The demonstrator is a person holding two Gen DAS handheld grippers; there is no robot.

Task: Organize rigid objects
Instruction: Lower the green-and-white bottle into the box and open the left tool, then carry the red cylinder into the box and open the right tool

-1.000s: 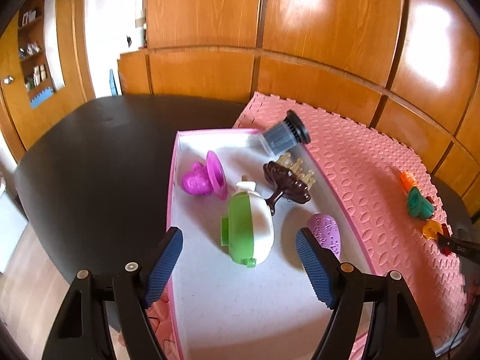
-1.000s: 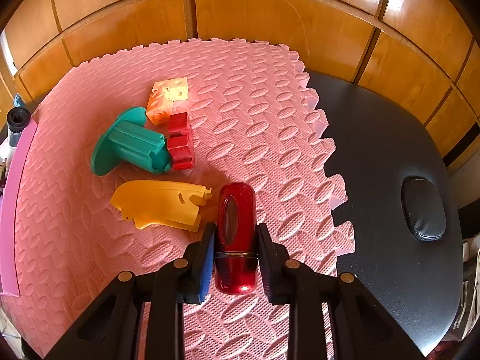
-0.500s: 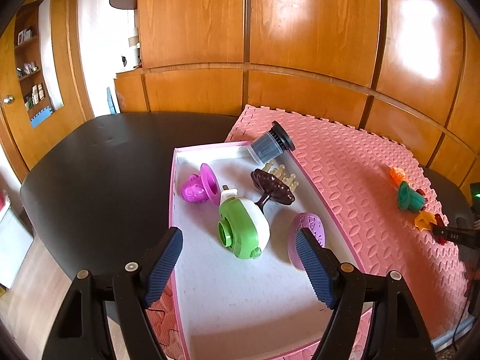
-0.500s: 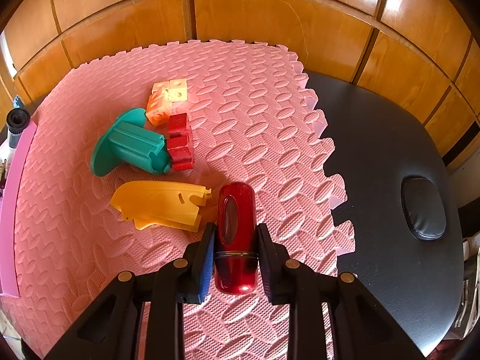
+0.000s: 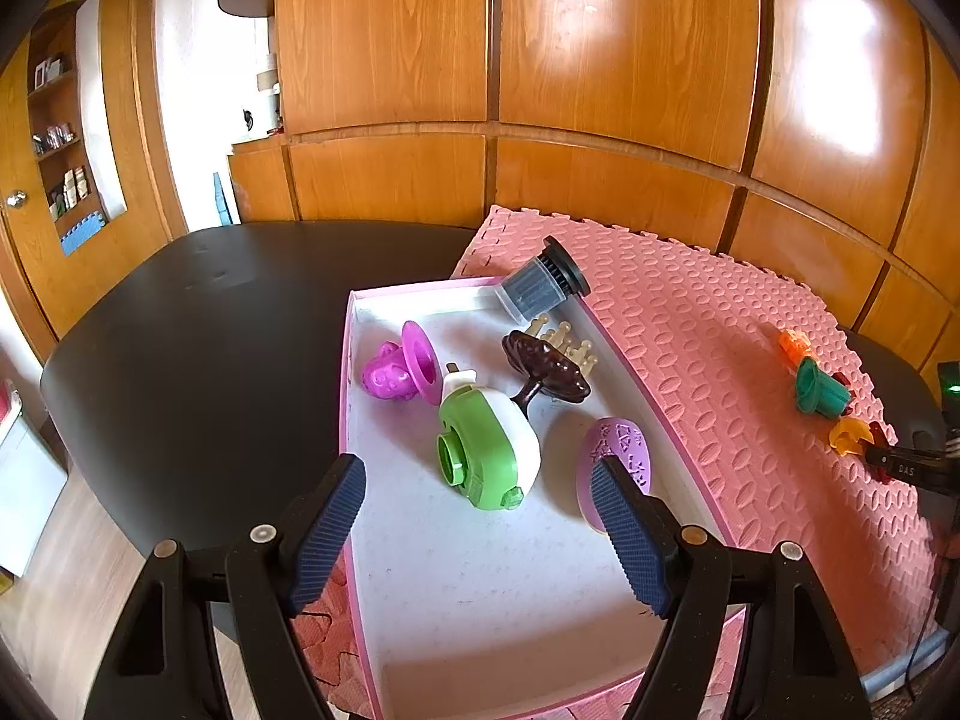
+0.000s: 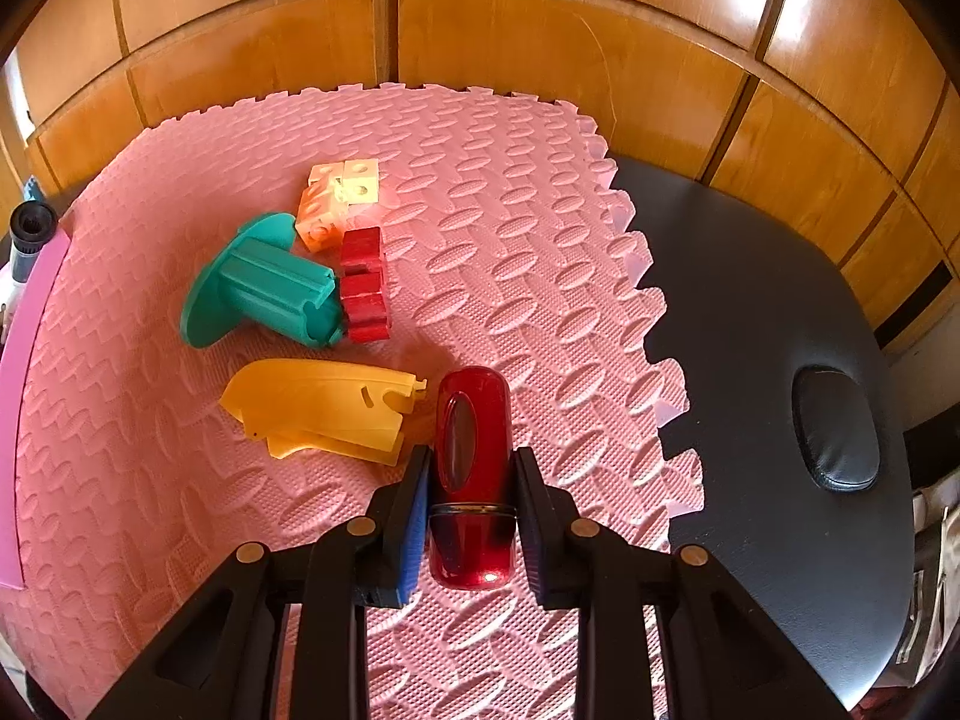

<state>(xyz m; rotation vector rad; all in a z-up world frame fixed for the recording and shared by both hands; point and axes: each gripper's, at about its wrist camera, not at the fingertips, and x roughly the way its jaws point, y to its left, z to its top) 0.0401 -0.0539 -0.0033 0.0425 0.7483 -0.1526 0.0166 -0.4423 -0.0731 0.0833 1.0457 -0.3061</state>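
In the left wrist view, the left gripper (image 5: pixel 477 531) hangs with its blue ribbed pads wide apart and nothing between them, above the near end of a shallow white tray with a pink rim (image 5: pixel 346 396). At about 11 o'clock from the gripper lies a magenta plastic piece with a round flange (image 5: pixel 403 369). At 12 o'clock is a green-and-white rounded plastic toy (image 5: pixel 487 441) lying on its side, its green ring facing the camera. Beyond it, at 1 o'clock, sits a dark brown plastic comb-like piece with pale teeth (image 5: pixel 543 363), and farther back a grey ribbed cylinder with a black cap (image 5: pixel 537 288) leans on the tray's far corner. At 2 o'clock, a flat lilac oval with raised marks (image 5: pixel 618 456) lies partly behind the right pad.

In the right wrist view, on the pink foam puzzle mat (image 6: pixel 540 252), a teal plastic spool with a wide disc base (image 6: pixel 264 285) lies on its side at 10 o'clock from the right gripper (image 6: pixel 471 516). Its narrow end touches a red notched block (image 6: pixel 363 285); orange and cream cubes with holes (image 6: pixel 339 201) sit just behind. A yellow curved plastic track piece (image 6: pixel 324 411) lies at 10 o'clock, close to the gripper. The right gripper is clamped on a glossy red cylinder with a rounded far end and a dark oval window (image 6: pixel 473 468), which lies lengthwise between the pads, over the mat near its jagged right edge. At 3 o'clock the black table (image 6: pixel 780 324) shows bare.
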